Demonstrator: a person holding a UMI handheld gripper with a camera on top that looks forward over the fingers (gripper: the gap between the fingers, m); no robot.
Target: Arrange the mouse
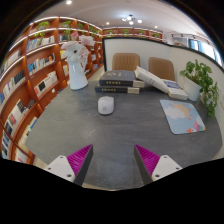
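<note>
A pale grey mouse (106, 104) lies on the grey table (115, 135), well beyond my fingers and a little left of their midline. Off to the right of it, a light blue mouse mat (182, 114) with a printed picture lies flat near the table's right edge. My gripper (113, 158) is held low over the near part of the table, open, with its magenta pads (79, 158) wide apart and nothing between them.
A stack of dark books (120, 81) stands just behind the mouse, with an open booklet (166, 86) to its right. A white figurine (76, 62) is at the far left, a potted plant (203, 77) at the right. Bookshelves (28, 70) line the left wall; two chairs (143, 64) stand behind the table.
</note>
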